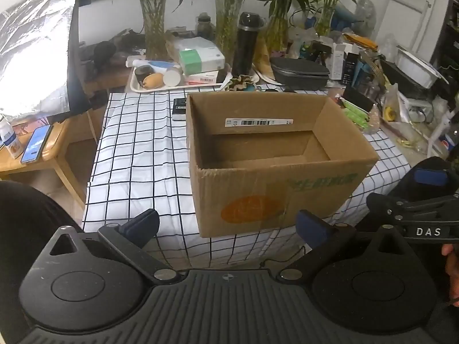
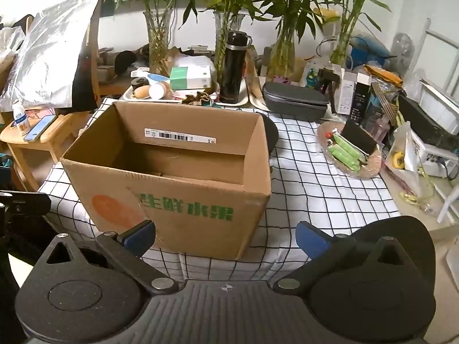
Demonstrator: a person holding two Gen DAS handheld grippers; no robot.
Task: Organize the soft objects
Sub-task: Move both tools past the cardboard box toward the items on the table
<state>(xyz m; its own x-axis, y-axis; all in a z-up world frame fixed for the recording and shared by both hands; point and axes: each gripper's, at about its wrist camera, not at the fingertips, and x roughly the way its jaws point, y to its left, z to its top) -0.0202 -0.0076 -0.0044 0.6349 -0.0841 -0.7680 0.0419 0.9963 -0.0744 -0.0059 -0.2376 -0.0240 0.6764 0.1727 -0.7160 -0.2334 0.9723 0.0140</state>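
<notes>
An open cardboard box (image 1: 275,189) with green print and an orange spot stands on the checked tablecloth (image 1: 137,154); I see nothing in the part of its floor that shows. My left gripper (image 1: 229,226) hangs open before the box's near wall, nothing between its blue pads. The right gripper's arm (image 1: 413,209) shows at the right edge of that view. In the right wrist view the same box (image 2: 183,200) sits left of centre, and my right gripper (image 2: 226,235) is open and empty just in front of it. A small frilly cloth item (image 1: 240,82) lies behind the box.
A tray (image 1: 134,86) of small items, a black flask (image 1: 245,46), glass vases with bamboo (image 1: 155,28) and a grey case (image 1: 298,71) crowd the table's far side. A glass dish of green packets (image 2: 350,152) sits right. A wooden side table with a phone (image 1: 36,143) stands left.
</notes>
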